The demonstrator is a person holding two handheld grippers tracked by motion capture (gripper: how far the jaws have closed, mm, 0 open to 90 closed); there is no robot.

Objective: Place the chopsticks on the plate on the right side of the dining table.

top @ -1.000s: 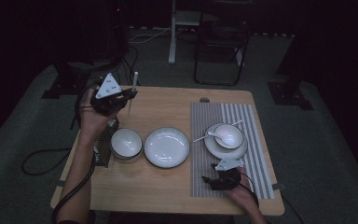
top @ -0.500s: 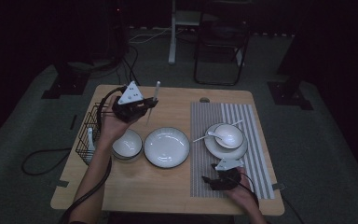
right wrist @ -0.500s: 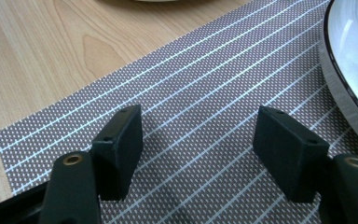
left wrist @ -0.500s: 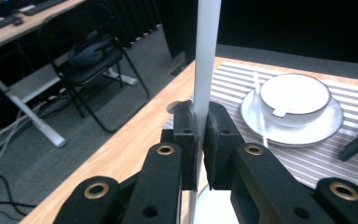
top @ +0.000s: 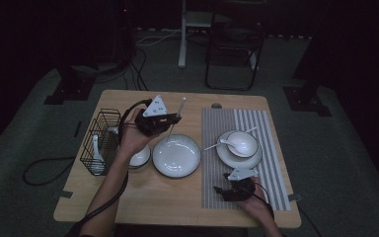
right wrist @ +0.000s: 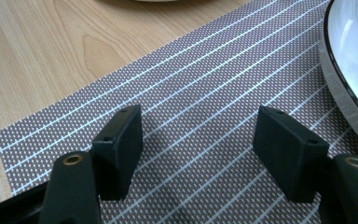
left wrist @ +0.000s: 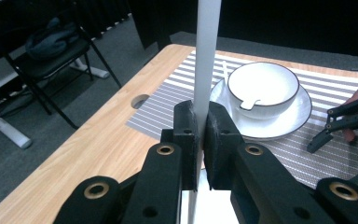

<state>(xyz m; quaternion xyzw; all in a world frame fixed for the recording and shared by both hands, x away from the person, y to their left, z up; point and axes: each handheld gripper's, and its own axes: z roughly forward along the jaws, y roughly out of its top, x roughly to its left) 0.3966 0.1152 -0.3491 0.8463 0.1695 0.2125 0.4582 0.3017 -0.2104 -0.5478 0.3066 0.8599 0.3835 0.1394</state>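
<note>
Wooden desk (top: pixel 168 197) lit amid a dark room, with a black chair (top: pixel 234 47) standing on the floor beyond its far edge. Striped placemat (top: pixel 271 123) spread over the right part of the desk. Black wire basket (top: pixel 101 123) at the left edge, a white spoon (top: pixel 95 153) lying inside it. Empty white plate (top: pixel 176 154) near the middle, a small white bowl (top: pixel 140 157) just beside it on the left, partly hidden under the forearm. On the placemat, a saucer (top: pixel 254 159) carrying a second white bowl (top: pixel 242 143) with a ladle-shaped spoon (top: pixel 219 144) resting in it, handle out to the left.

Left tool (top: pixel 164 122) held above the desk, over the gap between the small bowl and the plate, jaws clamped tight on a slim white stick-like utensil (top: pixel 180 106), possibly a chopstick; seen standing upright between the pads (left wrist: pixel 186 135) in the left gripper view, rising out of the top of that view.

Right tool (top: pixel 227 190) resting low on the near part of the placemat, just in front of the saucer, jaws spread wide with nothing between them, bare striped mat (right wrist: pixel 200 116) seen in the gap.
</note>
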